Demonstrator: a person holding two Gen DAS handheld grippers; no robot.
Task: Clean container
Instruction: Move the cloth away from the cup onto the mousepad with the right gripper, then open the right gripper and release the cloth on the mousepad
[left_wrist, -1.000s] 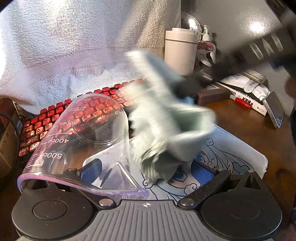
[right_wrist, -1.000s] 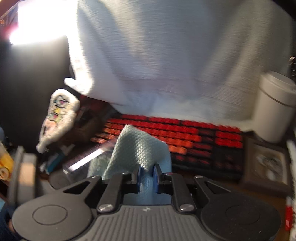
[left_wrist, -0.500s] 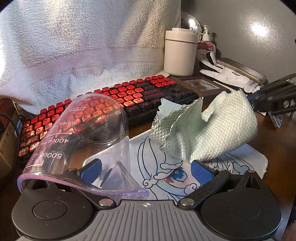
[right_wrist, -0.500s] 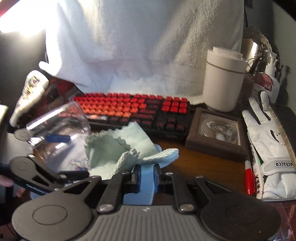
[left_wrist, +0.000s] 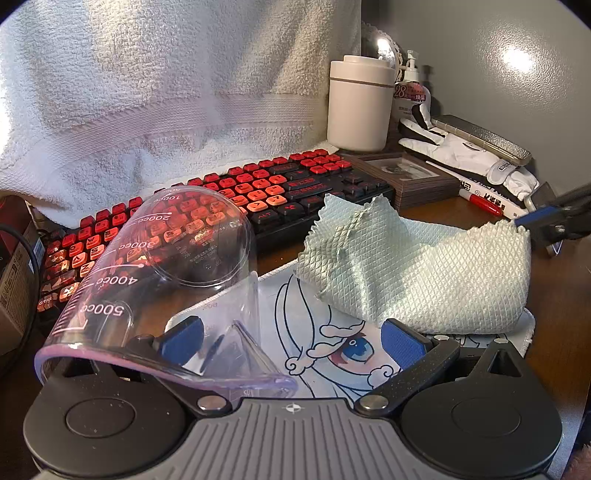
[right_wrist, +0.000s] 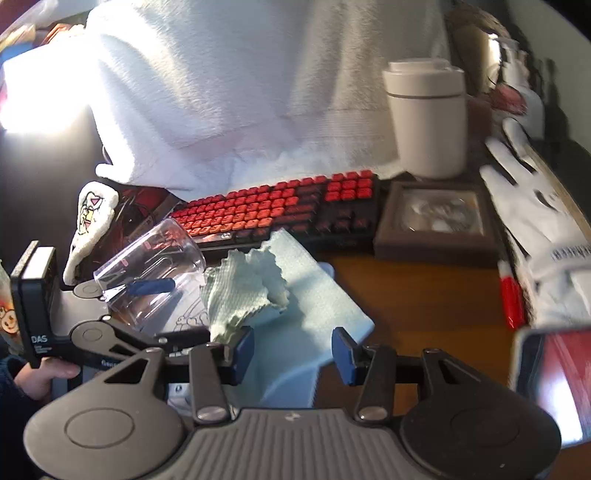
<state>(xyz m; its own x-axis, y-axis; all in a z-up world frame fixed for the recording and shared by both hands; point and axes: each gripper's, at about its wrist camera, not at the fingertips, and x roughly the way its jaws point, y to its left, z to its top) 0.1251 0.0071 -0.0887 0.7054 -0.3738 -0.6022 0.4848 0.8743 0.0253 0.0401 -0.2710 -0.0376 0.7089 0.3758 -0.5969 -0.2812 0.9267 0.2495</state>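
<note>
Holding a clear cup tilted over the tabletop, cloth dropped beside it.
Left gripper: jaws wide, one blue pad inside the cup wall, the other clear; grip not certain. Cup reads 100cc, 200cc, 300cc, 400cc, 500cc. Right gripper: jaws have just been opening, part open, cloth between them, pads not pressing. Cloth lies crumpled on the mat, near the keyboard. Bottle label shows "28". Left unit marked "DAS".
</note>
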